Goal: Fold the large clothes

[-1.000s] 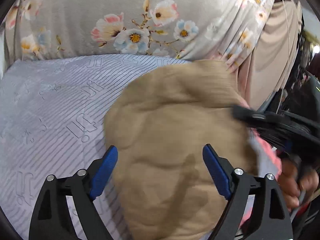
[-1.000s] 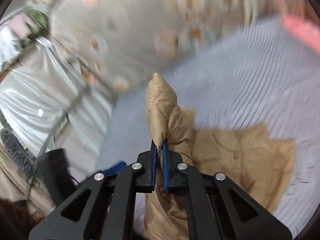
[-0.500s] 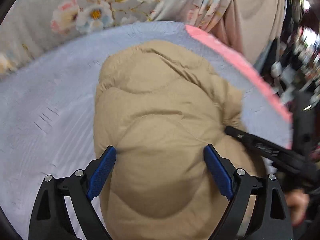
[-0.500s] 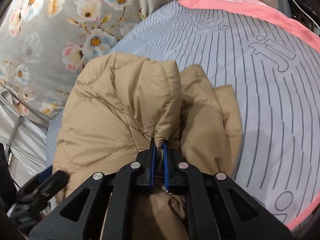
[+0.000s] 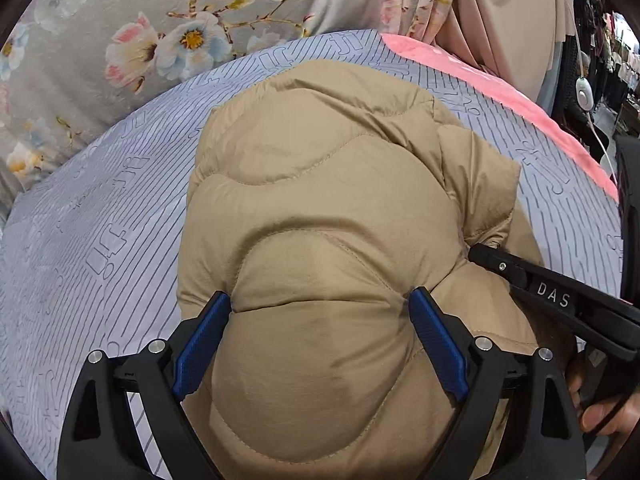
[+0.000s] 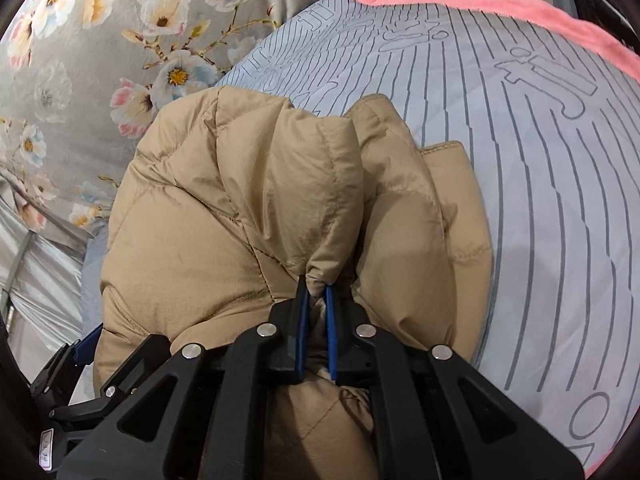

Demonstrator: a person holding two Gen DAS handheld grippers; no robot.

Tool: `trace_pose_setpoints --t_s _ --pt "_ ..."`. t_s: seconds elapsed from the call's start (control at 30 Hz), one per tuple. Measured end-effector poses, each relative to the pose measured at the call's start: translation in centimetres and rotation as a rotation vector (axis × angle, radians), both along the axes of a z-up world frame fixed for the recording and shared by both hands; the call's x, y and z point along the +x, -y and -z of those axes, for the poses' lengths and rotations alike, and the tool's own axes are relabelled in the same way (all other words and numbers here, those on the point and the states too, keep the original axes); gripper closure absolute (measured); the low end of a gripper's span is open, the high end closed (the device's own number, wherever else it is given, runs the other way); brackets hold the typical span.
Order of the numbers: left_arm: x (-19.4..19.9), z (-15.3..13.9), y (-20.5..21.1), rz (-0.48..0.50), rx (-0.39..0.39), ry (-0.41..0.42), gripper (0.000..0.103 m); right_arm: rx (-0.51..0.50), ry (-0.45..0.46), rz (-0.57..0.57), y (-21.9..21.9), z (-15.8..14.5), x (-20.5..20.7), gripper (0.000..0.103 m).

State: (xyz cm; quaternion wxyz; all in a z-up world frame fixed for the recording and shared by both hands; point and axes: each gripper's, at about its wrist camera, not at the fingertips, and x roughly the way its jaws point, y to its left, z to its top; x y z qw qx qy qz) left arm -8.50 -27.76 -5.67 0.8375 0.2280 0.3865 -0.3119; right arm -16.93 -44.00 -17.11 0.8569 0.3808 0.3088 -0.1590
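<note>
Lying bunched on the grey striped bedsheet point(image 5: 100, 208), pink edge far right, floral curtain point(image 5: 120, 32) behind: tan puffer jacket point(image 5: 320, 220). "DAS" reads on your right gripper point(image 6: 316, 292), pinching a jacket fold; left gripper point(image 5: 320, 320) spread wide, straddling it.

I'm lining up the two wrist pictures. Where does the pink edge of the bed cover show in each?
Left wrist: the pink edge runs along the upper right, beyond the tan jacket.
Right wrist: the pink edge curves across the top right.
Shared landmark: the flowered fabric behind the bed.
</note>
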Motion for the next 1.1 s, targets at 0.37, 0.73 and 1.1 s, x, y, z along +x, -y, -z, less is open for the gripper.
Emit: trace_pose_setpoints --t_s 0.37,0.73,1.1 --pt "3.7 -4.4 -6.3 -0.055 -0.165 -0.195 0.015 -0.053 0.002 0.023 -0.8 -5.3 -5.8 0.026" --pt "11.2 1.4 -11.3 -0.117 -0.389 -0.746 0.011 0.417 0.035 -0.138 0.3 2.5 -3.5 0.012" --pt "11.2 -2.9 -9.6 0.008 -0.396 -0.425 0.032 0.048 0.122 -0.218 -4.8 -3.6 3.4 0.08"
